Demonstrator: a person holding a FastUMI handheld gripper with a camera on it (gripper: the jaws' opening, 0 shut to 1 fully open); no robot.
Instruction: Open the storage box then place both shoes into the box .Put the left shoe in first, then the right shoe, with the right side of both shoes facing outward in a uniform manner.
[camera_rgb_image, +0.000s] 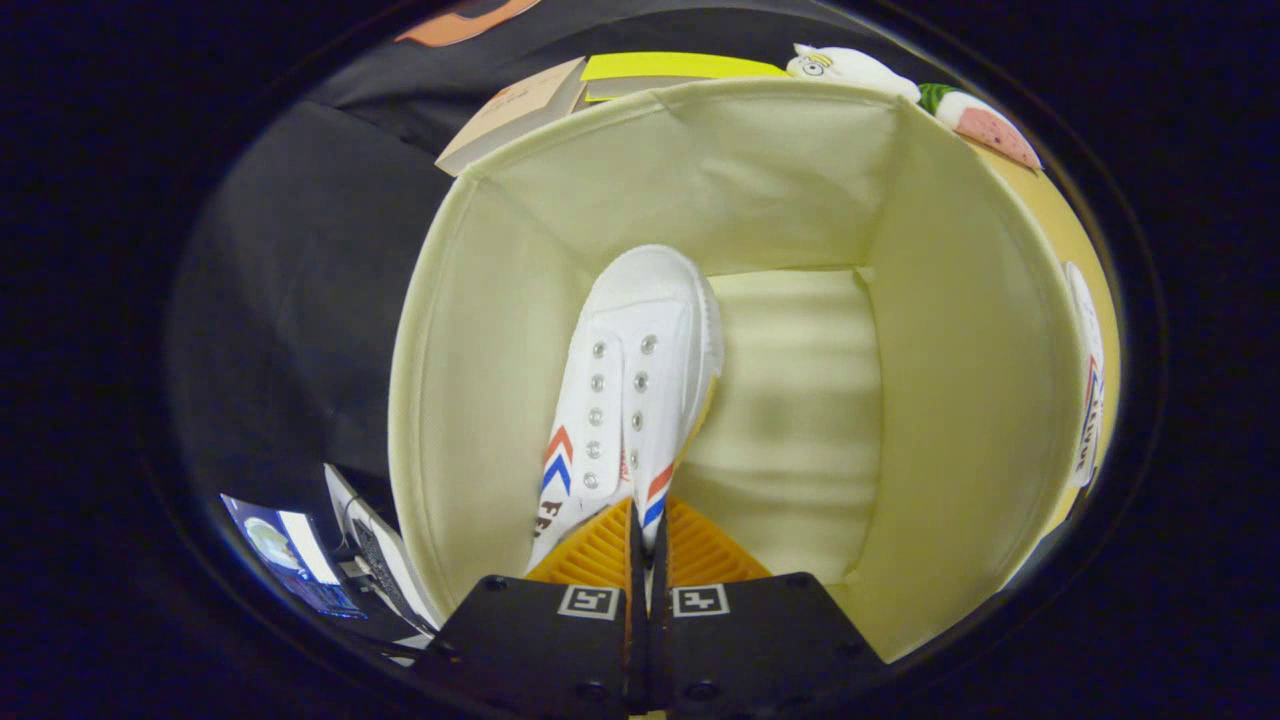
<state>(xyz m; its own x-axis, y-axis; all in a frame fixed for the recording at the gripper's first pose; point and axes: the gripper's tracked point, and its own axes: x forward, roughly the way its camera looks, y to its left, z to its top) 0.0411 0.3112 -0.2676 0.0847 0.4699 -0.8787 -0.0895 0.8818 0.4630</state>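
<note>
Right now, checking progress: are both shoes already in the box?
No: one white shoe, gripped by the gripper, hangs inside the box.

Counted 1 box (480, 330), open top, cream fabric, w/ 4 inner walls showing plus the floor. Shoes: 2 total. 1 white shoe (630, 380) hung toe-down inside the box, and a 2nd shoe (1085, 380) lay outside against the box's right wall, only partly seen. Eyelets on the inside shoe: 2 rows, approx 5 in the left row and 4 in the right, lower ones hard to tell. 1 gripper (646, 545), 2 fingers, both pinched on the shoe's heel end, 2 square markers on it. Behind the box: 2 books, 1 tan (515, 110) and 1 yellow (670, 68), plus 1 plush toy (850, 68). 1 screen (285, 550) sat left of the box.
</note>
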